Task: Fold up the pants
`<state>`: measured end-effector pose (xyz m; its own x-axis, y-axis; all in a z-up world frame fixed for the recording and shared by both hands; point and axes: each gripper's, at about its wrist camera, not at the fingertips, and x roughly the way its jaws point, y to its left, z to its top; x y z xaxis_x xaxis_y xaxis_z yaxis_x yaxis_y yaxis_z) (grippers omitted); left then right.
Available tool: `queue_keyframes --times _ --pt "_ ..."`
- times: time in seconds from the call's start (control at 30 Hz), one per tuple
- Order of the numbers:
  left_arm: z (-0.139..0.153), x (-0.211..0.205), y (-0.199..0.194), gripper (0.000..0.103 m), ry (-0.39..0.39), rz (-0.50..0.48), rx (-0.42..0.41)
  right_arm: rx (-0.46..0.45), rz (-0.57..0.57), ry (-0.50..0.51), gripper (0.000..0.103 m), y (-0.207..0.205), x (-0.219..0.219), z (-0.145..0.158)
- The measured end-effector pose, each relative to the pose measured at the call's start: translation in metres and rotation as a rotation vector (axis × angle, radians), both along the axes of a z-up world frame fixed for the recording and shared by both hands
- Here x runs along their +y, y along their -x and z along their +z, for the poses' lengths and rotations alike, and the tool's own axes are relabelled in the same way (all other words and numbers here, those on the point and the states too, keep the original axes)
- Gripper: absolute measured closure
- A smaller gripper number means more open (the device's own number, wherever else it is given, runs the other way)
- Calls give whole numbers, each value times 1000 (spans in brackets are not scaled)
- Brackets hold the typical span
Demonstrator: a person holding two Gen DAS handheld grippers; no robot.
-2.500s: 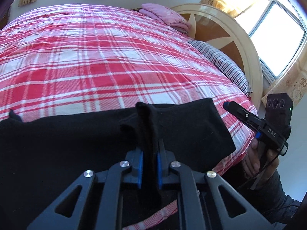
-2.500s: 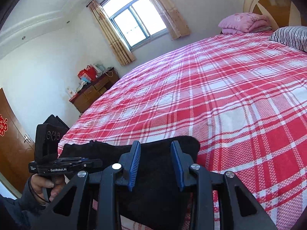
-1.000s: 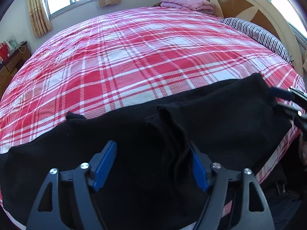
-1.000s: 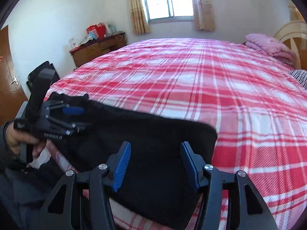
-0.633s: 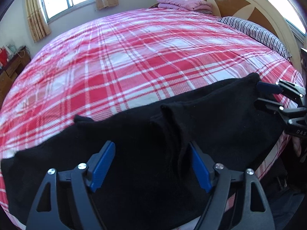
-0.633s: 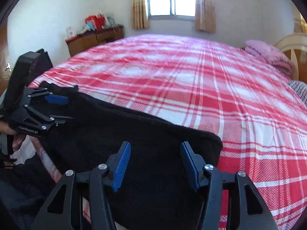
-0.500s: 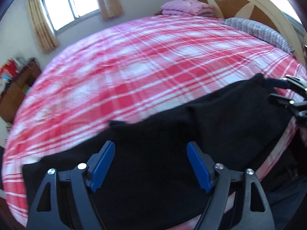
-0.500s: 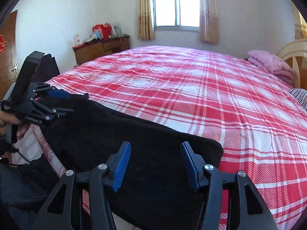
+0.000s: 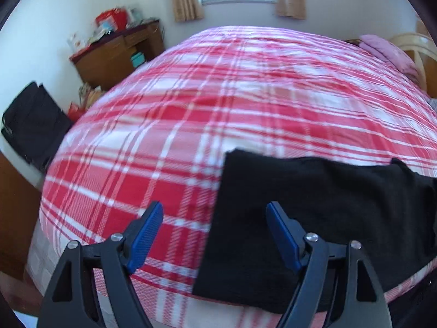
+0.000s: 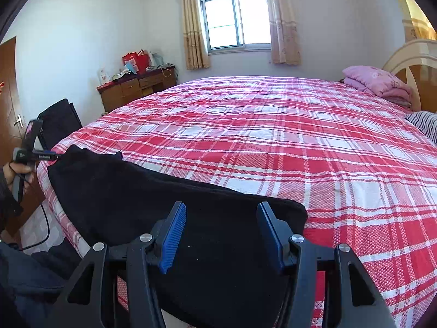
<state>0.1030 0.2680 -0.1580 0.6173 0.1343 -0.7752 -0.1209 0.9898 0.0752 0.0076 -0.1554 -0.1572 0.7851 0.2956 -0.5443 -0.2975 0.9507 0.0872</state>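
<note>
The black pants (image 9: pixel 314 213) lie flat along the near edge of the red plaid bed (image 9: pixel 245 104). My left gripper (image 9: pixel 215 232) is open and empty, over the pants' left end edge. In the right wrist view the pants (image 10: pixel 142 199) stretch from lower middle to the far left. My right gripper (image 10: pixel 221 235) is open and empty, just above their right end. The left gripper (image 10: pixel 41 154) also shows there, held at the pants' far left end.
A wooden desk (image 10: pixel 136 87) with red bags stands by the far wall under the window. A black bag (image 9: pixel 30 123) sits left of the bed. Pink folded bedding (image 10: pixel 379 82) and a striped pillow (image 10: pixel 423 125) lie by the headboard.
The left gripper let go of the pants' fold, opened, and swung left to the pants' left end. The right gripper opened wider and stayed over the right end.
</note>
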Motion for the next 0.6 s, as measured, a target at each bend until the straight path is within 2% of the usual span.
queue_keyframes --times 0.07,0.13,0.3,0.4,0.5,0.53,0.6 --pt "-6 8 0 23 79 0 -22 7 -8 -6 47 -1 -3 -1" --pt "-9 12 -1 23 117 2 -28 12 -12 -6 47 -1 -3 -3" --pt "-10 15 1 24 176 -29 -50 17 -1 9 47 -1 1 -6" --pt "-10 15 1 27 185 -44 -54 16 9 24 47 0 5 -7" --pt "-9 10 0 48 203 -75 -44 19 16 31 47 0 7 -8" --pt "-9 7 1 64 212 -90 -37 18 17 32 47 0 7 -8" --pt "-6 -1 1 66 188 -82 -22 16 17 33 47 1 8 -8"
